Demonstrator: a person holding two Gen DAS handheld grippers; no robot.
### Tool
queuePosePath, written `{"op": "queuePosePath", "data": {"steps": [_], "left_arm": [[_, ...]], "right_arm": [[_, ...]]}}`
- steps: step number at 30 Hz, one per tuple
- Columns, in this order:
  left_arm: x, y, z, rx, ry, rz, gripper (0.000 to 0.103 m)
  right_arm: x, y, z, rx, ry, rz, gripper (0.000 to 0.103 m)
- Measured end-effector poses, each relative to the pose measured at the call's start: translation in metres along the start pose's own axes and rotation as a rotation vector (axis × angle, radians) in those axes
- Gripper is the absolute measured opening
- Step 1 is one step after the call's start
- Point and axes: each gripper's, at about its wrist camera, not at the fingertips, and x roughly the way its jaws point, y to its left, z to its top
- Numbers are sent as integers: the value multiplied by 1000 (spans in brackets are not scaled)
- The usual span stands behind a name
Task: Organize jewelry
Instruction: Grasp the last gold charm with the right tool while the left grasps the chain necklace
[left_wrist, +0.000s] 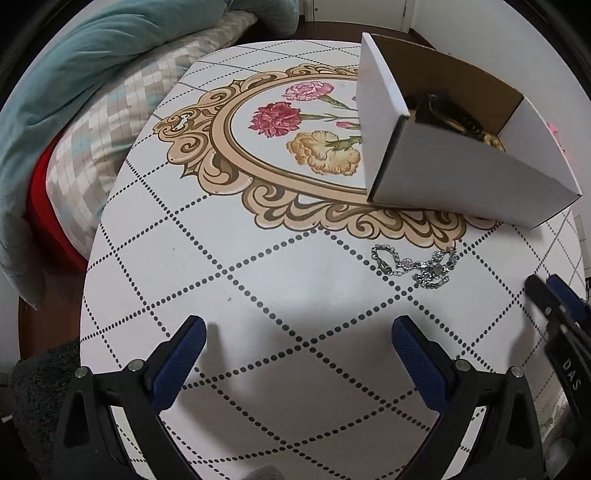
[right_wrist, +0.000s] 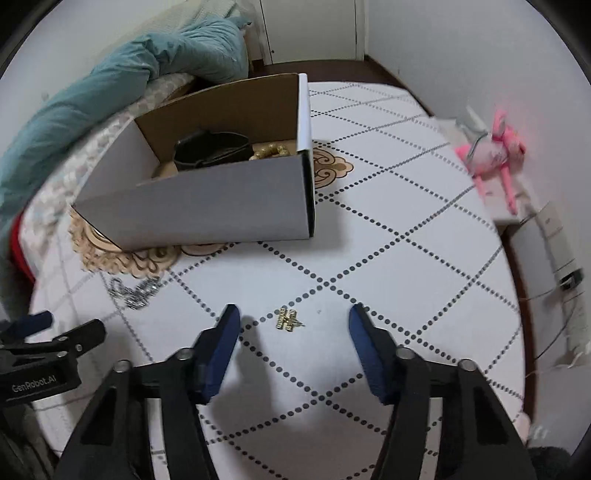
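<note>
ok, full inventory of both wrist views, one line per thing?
table: 1, white, dotted grid, floral medallion; underneath everything
box: 1, white outside, brown inside; on medallion, open
black item: 1, black; inside box
beads: 1 strand, gold; inside box
chain: 1, silver rhinestone; on table in front of box
earring: 1, gold; on table between right gripper's fingers
toy: 1, pink; table's far right edge
bedding: teal, checked; beside table
left gripper: open, empty
right gripper: open, empty
</note>
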Motion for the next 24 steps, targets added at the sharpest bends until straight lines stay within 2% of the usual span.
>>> {"op": "queuePosePath", "data": {"steps": [2, 7, 18, 21, 22, 23, 24], "left_arm": [[1, -3, -1, 0, -3, -2, 103], [-4, -17, 1, 28, -31, -10, 102], [-4, -58, 12, 85, -53, -19, 101], [-8, -66, 15, 97, -83, -46, 82], [-10, -68, 15, 100, -91, -61, 69], [-11, -69, 16, 102, -97, -78, 49], [-12, -70, 17, 103, -102, -95, 39]], "right_arm": [[0, 3, 0, -20, -14, -35, 14], [-1, -2, 3, -16, -9, -19, 14], [-12, -33, -2, 102, 6, -2, 14], [-12, -37, -2, 111, 11, -3, 14], [-11, -39, -2, 112, 13, -5, 14], [-10, -40, -2, 115, 15, -5, 14], [-10, -41, -2, 120, 16, -4, 14]]}}
